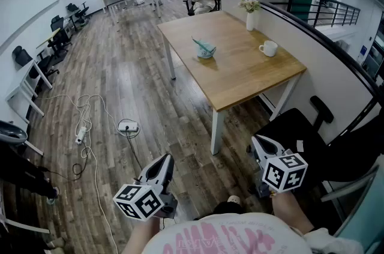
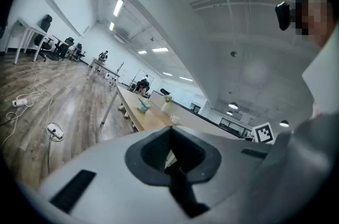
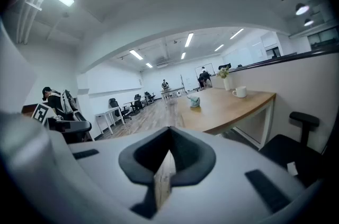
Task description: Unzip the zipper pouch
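Task item: the small teal fabric zipper pouch (image 1: 205, 50) is lying near the middle of the rectangular wooden-topped table (image 1: 240, 87) with white legs. It is standing well apart from the white ceramic mug (image 1: 269, 48) and the white vase of flowers (image 1: 251, 17) further along the table's right side. Nothing is touching it.

Left hand-held gripper (image 1: 162, 164): it is hanging low in front of the person, over the wooden floor and well short of the table. In the left gripper view its jaws (image 2: 170, 157) are sitting together with nothing between them. The zipper pouch (image 2: 143, 106) is showing far ahead, above and slightly left of the jaw line.

Right hand-held gripper (image 1: 261, 142): it is likewise being held low, just off the table's near right corner. Its jaws (image 3: 167, 164) are closed on nothing. The zipper pouch (image 3: 194, 100) is showing ahead and slightly right of its jaw line.

Governing relation: the pouch is lying forward of both hand-held grippers and roughly between their lines. The right one is appearing somewhat nearer. The pouch is looking slumped, with its long axis seeming to run from far left to near right across the table top. The zipper line and pull are too small to make out from here.

Assessment: unzipping is not yet under way. The coming move is calling for both arms to travel forward and up over the near table edge, and for the jaws to open.
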{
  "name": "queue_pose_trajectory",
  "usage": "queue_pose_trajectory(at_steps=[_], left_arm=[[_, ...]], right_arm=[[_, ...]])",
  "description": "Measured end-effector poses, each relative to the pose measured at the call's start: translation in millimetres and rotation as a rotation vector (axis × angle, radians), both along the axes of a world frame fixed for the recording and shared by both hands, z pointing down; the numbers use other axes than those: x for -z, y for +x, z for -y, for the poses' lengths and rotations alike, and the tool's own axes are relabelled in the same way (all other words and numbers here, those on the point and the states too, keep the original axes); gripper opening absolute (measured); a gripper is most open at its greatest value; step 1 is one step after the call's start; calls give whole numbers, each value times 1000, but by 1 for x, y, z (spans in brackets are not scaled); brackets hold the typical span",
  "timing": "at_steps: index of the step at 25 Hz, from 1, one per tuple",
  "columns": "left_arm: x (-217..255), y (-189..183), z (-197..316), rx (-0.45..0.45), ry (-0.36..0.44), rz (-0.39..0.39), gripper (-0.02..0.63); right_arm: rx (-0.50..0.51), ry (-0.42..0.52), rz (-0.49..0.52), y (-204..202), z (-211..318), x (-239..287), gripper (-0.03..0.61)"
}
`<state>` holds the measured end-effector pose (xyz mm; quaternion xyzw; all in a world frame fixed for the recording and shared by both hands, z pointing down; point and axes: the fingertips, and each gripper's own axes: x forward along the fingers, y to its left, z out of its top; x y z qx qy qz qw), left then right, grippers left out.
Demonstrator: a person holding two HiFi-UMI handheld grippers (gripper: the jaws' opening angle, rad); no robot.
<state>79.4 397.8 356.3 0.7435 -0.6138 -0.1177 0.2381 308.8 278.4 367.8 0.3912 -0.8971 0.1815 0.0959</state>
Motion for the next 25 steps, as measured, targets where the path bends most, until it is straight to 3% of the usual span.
queue_pose_trajectory(at_steps=[9,12,20,25], left_arm=[[-21,-8,12,4,-46,-13,2],[-27,-12,25,5,-60,-50,0],[-38,-43,86,45,-90,-57,0],[-21,-73,147,71,-33,-49,0]], right_arm=[[-22,-30,-26,-2,15,-14,-3],[-19,-64,-39,-7,30,-27,-3],[-18,-124,-24,-36,105,-50,-2],[8,-122,17,-72,179,-39,-3]])
